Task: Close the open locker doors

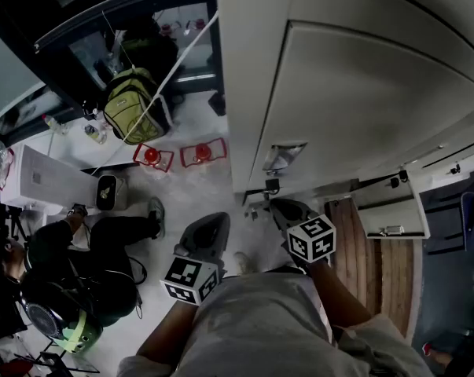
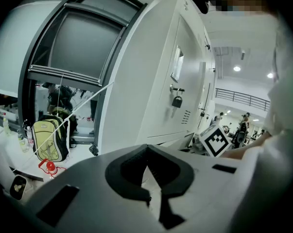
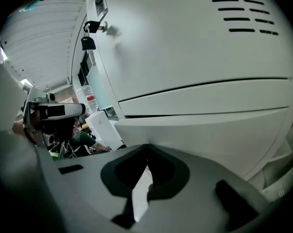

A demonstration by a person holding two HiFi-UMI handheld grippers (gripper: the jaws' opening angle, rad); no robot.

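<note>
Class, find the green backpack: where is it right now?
Head view, upper left: the backpack sits on the floor against the dark window frame, just above two red items. The left gripper view shows it at lower left.

Both forearms [image 1: 343, 289] reach forward from the torso, side by side. The left gripper [image 1: 214, 225] and the right gripper [image 1: 282, 207] point ahead, the right one slightly further out. Each has its jaws pressed together at the tips, with nothing between them.
</note>
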